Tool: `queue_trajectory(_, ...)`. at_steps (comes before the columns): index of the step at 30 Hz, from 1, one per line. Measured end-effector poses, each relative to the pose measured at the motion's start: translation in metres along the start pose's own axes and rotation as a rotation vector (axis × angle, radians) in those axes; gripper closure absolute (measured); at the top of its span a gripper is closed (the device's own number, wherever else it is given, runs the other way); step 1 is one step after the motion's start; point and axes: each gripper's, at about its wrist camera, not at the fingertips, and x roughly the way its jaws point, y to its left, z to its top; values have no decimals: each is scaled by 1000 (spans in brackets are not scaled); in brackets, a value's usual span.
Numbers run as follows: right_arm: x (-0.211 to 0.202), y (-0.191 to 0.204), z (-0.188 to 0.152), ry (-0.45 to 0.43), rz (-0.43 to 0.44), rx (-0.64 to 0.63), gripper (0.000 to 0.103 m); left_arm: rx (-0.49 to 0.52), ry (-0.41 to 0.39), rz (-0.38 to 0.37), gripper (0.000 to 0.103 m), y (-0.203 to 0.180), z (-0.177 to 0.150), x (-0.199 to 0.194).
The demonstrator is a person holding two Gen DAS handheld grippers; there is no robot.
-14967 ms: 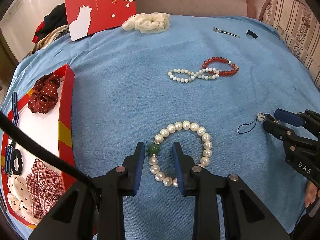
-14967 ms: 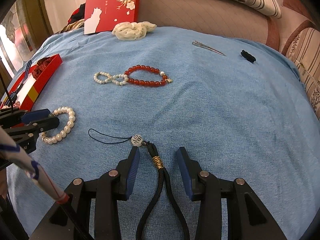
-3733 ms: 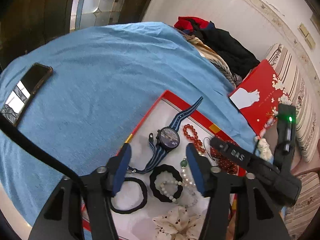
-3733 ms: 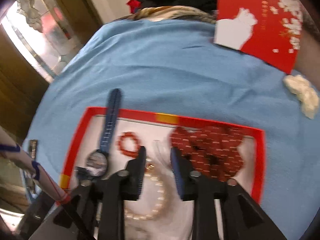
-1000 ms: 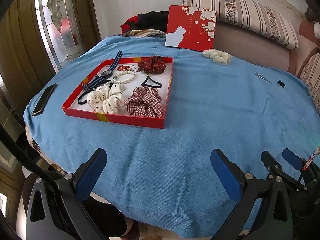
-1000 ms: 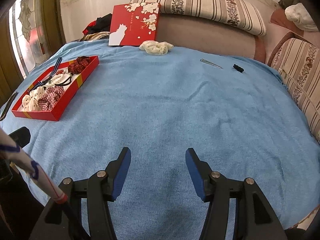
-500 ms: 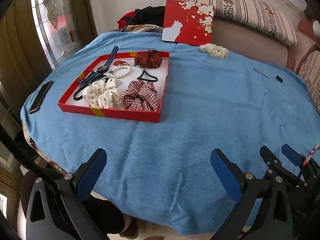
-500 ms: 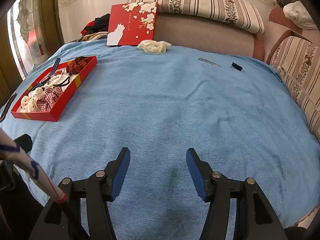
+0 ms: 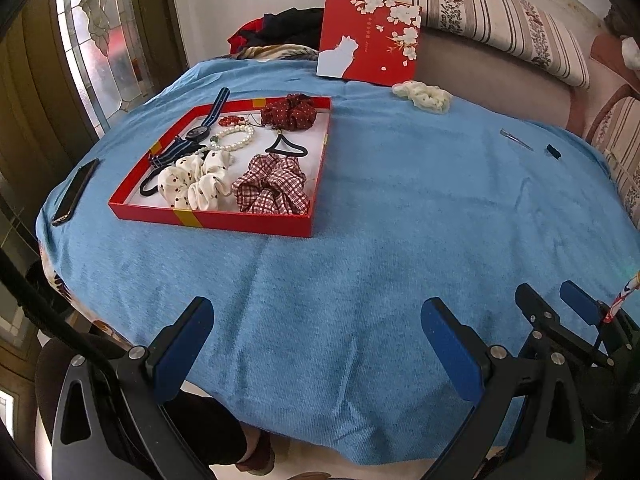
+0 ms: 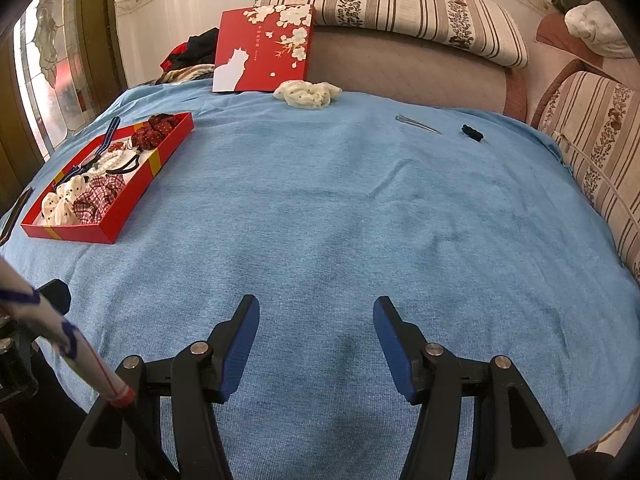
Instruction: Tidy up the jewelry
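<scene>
A red tray (image 9: 224,222) sits on the blue cloth at the left; it also shows in the right wrist view (image 10: 120,210). In it lie a pearl bracelet (image 9: 236,138), a red bead bracelet (image 9: 232,121), a watch (image 9: 198,133), a black cord (image 9: 286,147) and scrunchies: dark red (image 9: 289,112), plaid (image 9: 272,189), white dotted (image 9: 192,184). My left gripper (image 9: 318,344) is wide open and empty at the table's near edge. My right gripper (image 10: 316,338) is open and empty over bare cloth; it also shows in the left wrist view (image 9: 554,308).
A cream scrunchie (image 10: 308,94), a metal hair clip (image 10: 418,124) and a small black clip (image 10: 472,133) lie at the far side. The red box lid (image 10: 264,50) leans against the sofa. A phone (image 9: 76,190) lies left of the tray.
Both grippers have pulled back from the tray to the table's near edge and stand open. In the last half second the views have barely shifted.
</scene>
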Motion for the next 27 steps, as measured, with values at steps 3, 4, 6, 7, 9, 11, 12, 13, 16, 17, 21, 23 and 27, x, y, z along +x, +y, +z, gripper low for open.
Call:
queue_trajectory(3,-1,0,0,-3,-4,-4,39,0,9,-4,0,0,-1,1)
queue_trajectory(4,-1,0,0,-4,-5,-5,39,-1,13,-7,0,0,-1,1)
queue_trajectory(6,-1,1,0,-4,-6,-5,39,-3,21,-11,0,0,-2,2)
queue_trajectory(7,-1,1,0,-4,-6,-4,39,-3,22,-12,0,0,-1,3)
queue_trajectory(9,-1,1,-1,-5,-7,-5,39,-7,24,-11,0,1,-1,3)
queue_trajectory(11,0,1,-1,-2,-9,-6,39,-9,24,-11,0,1,-1,3)
queue_trajectory(12,0,1,-1,-1,-8,-5,39,-10,24,-10,0,2,-1,3)
queue_trajectory(13,0,1,-1,1,-7,-5,39,-10,24,-8,0,2,-1,3)
queue_trajectory(16,0,2,-1,1,-6,-9,39,-10,24,-9,0,2,-1,3)
queue_trajectory(17,0,2,-1,1,-3,-8,39,-9,23,-6,0,2,-1,3)
queue_trajectory(21,-5,4,6,0,7,-12,39,-2,13,8,0,4,-1,5)
queue_trajectory(23,-11,8,13,-17,8,-30,39,-6,7,12,0,6,-1,5)
queue_trajectory(27,-23,15,26,-43,19,-50,37,-21,-10,20,0,13,0,4)
